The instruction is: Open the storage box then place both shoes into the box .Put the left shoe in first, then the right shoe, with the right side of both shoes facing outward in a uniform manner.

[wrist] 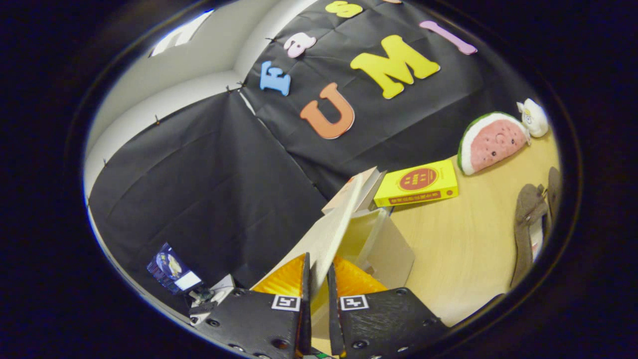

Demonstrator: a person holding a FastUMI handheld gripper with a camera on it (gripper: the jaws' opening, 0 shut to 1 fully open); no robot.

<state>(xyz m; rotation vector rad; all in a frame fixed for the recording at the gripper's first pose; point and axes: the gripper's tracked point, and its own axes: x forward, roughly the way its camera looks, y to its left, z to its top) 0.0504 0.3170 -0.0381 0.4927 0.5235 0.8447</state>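
My gripper is shut on the lid of the white storage box. The thin lid edge runs up between my two fingers and stands raised, tilted away from the box body just ahead and to the right. The box's pale inside wall shows under the lifted lid. Two brownish-grey shoes lie on the wooden table far to the right of the box, one behind the other.
A yellow carton lies beyond the box. A watermelon plush and a small white plush lean on the black cloth wall behind it. A small dark card and device sit left of my fingers.
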